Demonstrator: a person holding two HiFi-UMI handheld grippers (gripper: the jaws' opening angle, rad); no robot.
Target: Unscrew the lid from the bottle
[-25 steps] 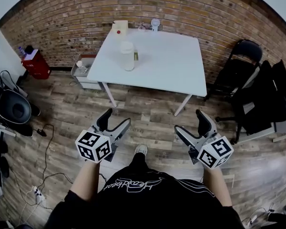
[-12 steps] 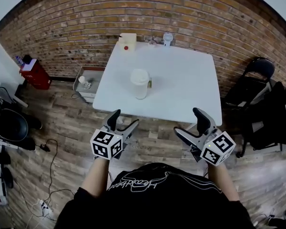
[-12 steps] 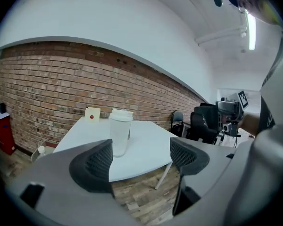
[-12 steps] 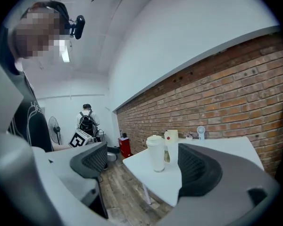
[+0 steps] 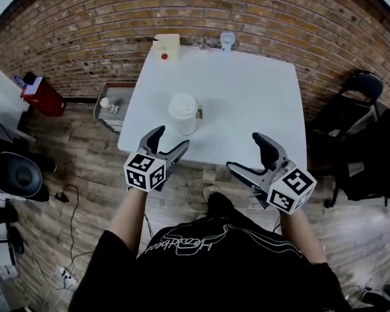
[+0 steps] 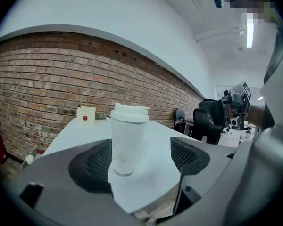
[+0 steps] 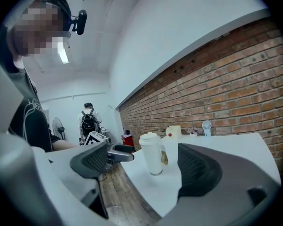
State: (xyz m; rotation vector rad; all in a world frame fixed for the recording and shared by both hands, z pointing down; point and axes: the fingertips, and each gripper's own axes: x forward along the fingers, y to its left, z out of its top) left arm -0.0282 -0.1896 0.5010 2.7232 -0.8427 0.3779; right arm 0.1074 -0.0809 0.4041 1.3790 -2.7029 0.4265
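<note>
A white bottle [image 5: 182, 114] with a white lid [image 6: 129, 113] stands upright near the front left of the white table [image 5: 247, 103]. My left gripper [image 5: 168, 143] hangs open just off the table's front edge, short of the bottle, which shows between its jaws in the left gripper view [image 6: 126, 140]. My right gripper [image 5: 247, 155] is open too, at the front edge to the right, with the bottle [image 7: 152, 153] seen some way off to its left. Neither gripper touches anything.
A cream box with a red dot [image 5: 166, 46] and a small white fan [image 5: 227, 39] stand at the table's far edge by the brick wall. Black chairs [image 5: 354, 129] stand to the right, a red bin [image 5: 41, 95] and a low tray [image 5: 112, 103] to the left. A person with a backpack [image 7: 88, 121] stands far off.
I have walked up to the table: it and the bottle have come much nearer. Both grippers have moved forward to its front edge and stay open.
</note>
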